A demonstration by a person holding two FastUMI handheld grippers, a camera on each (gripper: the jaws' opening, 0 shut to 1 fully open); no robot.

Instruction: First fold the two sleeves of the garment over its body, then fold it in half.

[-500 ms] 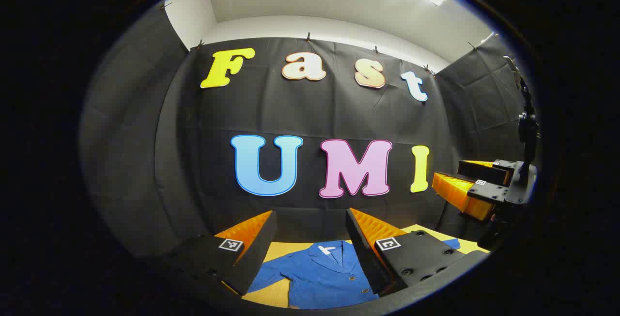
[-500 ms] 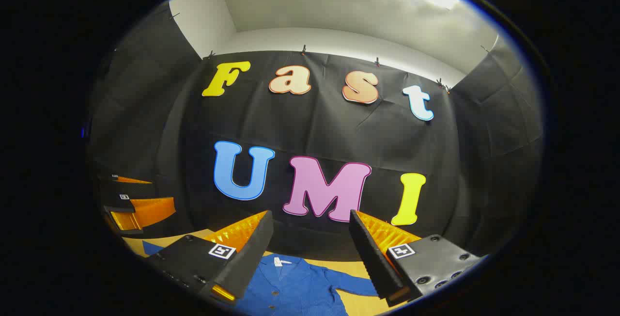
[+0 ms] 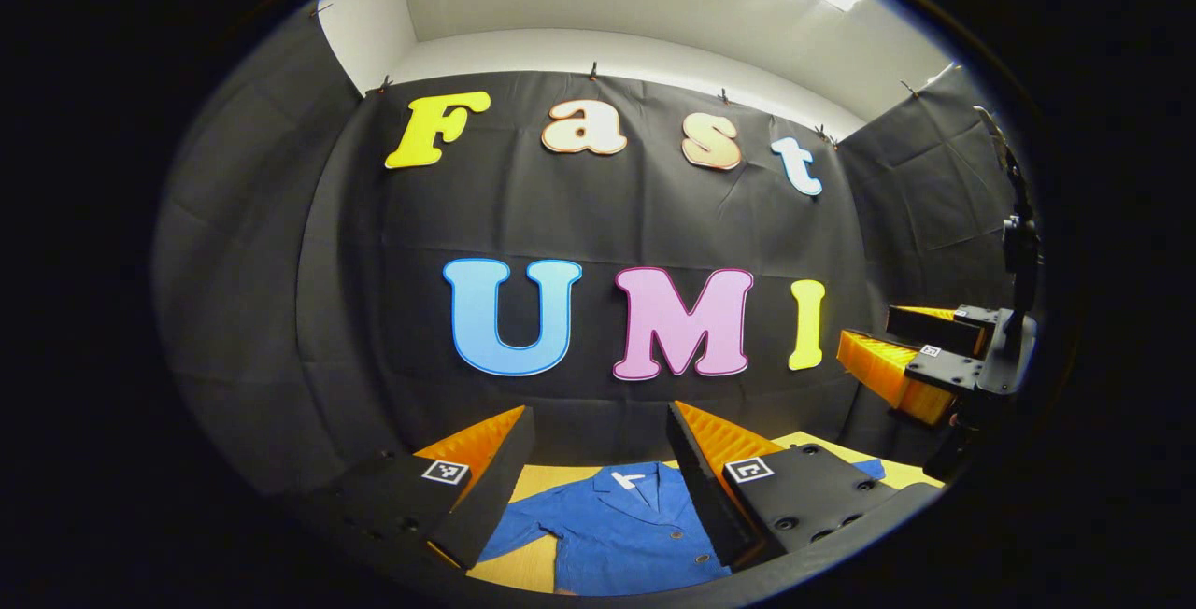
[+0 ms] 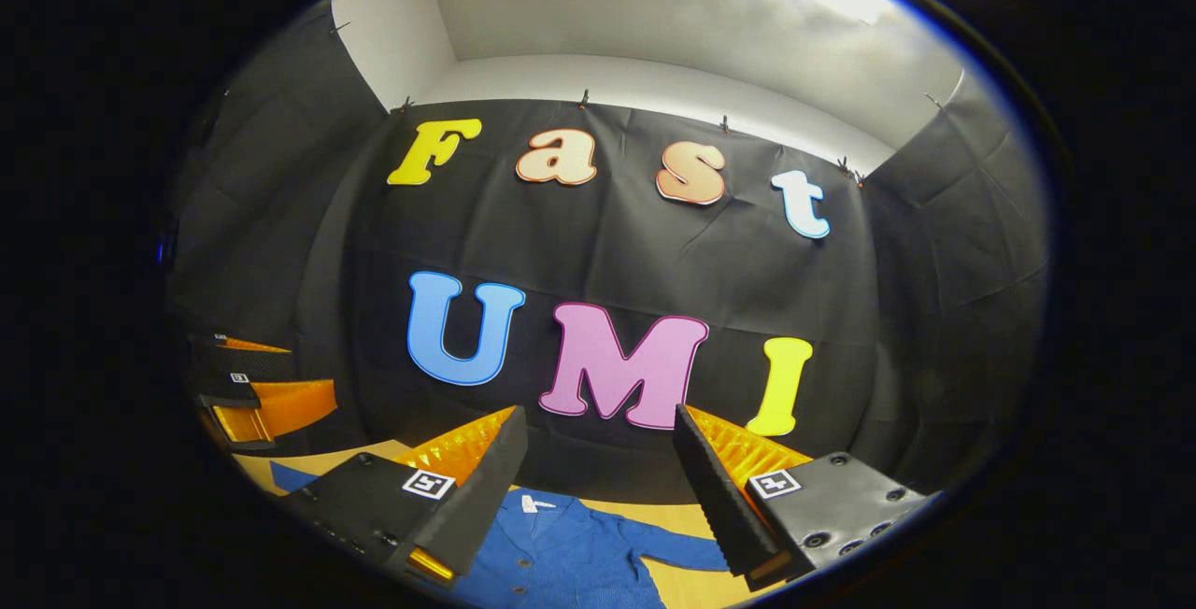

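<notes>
A blue button-up jacket (image 3: 621,525) lies flat on a yellow table (image 3: 523,567), collar toward the back wall, sleeves spread to both sides. In the left gripper view my left gripper (image 3: 598,422) hangs open well above it, nothing between its fingers. The right gripper (image 3: 902,357) shows at that view's right edge, also in the air. In the right gripper view the jacket (image 4: 579,553) lies below my open right gripper (image 4: 598,422), one sleeve (image 4: 682,551) reaching right. The left gripper (image 4: 266,385) appears at the far left, held above the table.
Black cloth walls close the booth behind and on both sides. The yellow table (image 4: 696,520) runs under the jacket up to the back wall. A dark stand (image 3: 1018,254) rises at the right of the left gripper view.
Both views have shifted only slightly; the grippers stay raised and open, and the jacket has not moved.
</notes>
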